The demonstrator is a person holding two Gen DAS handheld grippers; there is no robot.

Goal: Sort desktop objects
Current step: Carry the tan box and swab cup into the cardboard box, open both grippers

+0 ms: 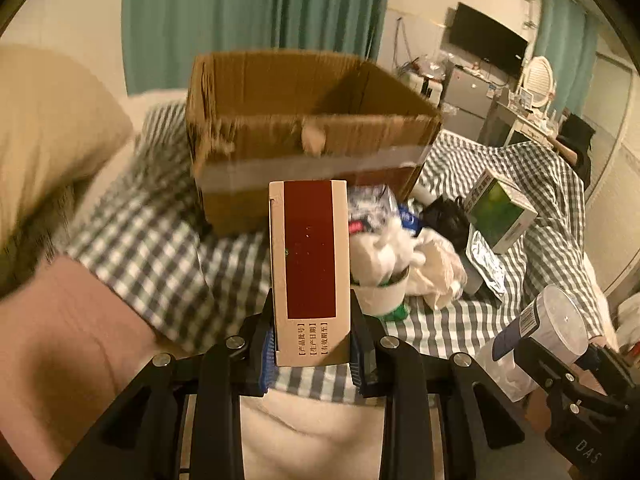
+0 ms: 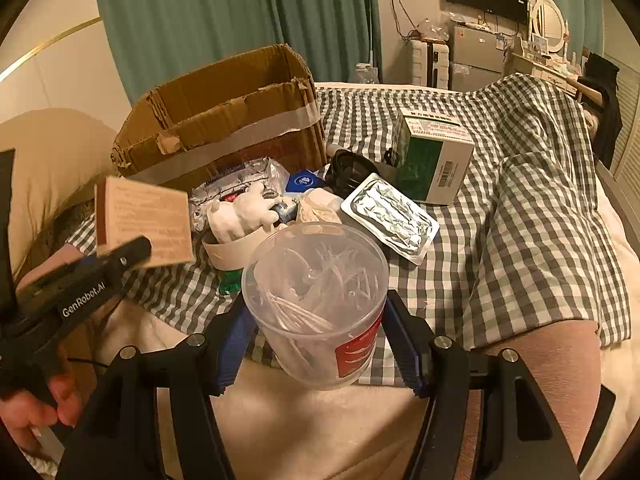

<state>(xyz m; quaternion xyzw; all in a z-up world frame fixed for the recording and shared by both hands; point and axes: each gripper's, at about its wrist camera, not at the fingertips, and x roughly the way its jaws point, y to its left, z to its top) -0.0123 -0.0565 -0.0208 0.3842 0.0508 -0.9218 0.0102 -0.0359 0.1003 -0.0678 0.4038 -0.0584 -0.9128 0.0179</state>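
Note:
My left gripper (image 1: 312, 344) is shut on a cream carton with a dark red panel (image 1: 310, 268), held upright in the air in front of the open cardboard box (image 1: 308, 136). The carton also shows in the right wrist view (image 2: 144, 220). My right gripper (image 2: 320, 344) is shut on a clear plastic tub of cotton swabs (image 2: 320, 300), also seen in the left wrist view (image 1: 556, 324). The cardboard box (image 2: 224, 124) stands on the checked cloth behind a pile of small items.
A green and white box (image 2: 432, 156), a foil blister pack (image 2: 390, 218), a white figurine in a paper cup (image 2: 240, 216), a black cable bundle (image 2: 348, 168) and plastic packets lie on the checked cloth (image 2: 540, 208). A pillow (image 1: 48, 128) is at left.

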